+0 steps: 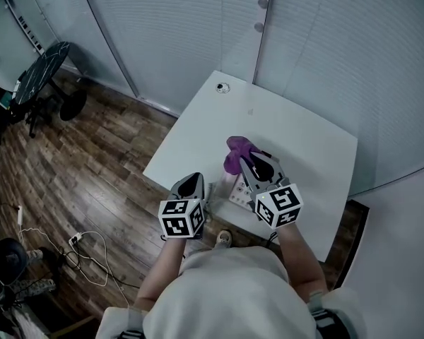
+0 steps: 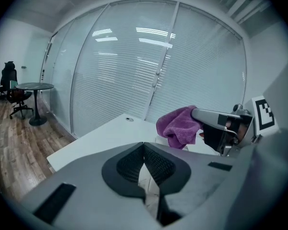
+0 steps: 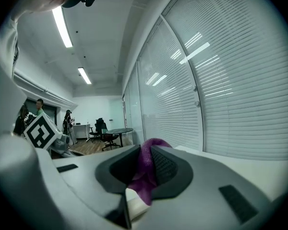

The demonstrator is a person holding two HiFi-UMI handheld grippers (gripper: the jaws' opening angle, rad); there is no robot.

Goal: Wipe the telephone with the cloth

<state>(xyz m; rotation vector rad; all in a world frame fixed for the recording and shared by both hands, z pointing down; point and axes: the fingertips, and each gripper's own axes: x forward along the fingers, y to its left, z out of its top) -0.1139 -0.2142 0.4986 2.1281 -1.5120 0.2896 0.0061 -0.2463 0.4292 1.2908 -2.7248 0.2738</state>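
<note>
White-clad shoulders and forearms of the person (image 1: 226,299) fill the bottom centre of the head view, and both arms reach up the frame to the near edge of a white table (image 1: 311,136). At centre left, the left gripper (image 1: 196,179) hangs over that near edge with its jaws pressed together and nothing between them, as its own view shows. Just right of it, the right gripper (image 1: 246,159) points up the frame over the tabletop. Its jaws are clamped on a purple cloth (image 1: 235,150), which bunches out beyond the tips and also hangs below the pads in the right gripper view. The telephone (image 1: 235,191), a pale unit with a keypad, lies on the table near the lower edge of the tabletop. It sits between the two grippers and is largely covered by the right one, so only a strip of keys shows. The cloth is held just up the frame from it; whether the two touch cannot be made out. A small round fitting (image 1: 222,87) sits near the table's far corner at upper centre. Closed blinds (image 1: 325,41) cover the glass wall across the top. Wood flooring (image 1: 78,175) fills the left side, with a dark round table (image 1: 44,68) at upper left and loose cables (image 1: 85,249) at lower left.
</note>
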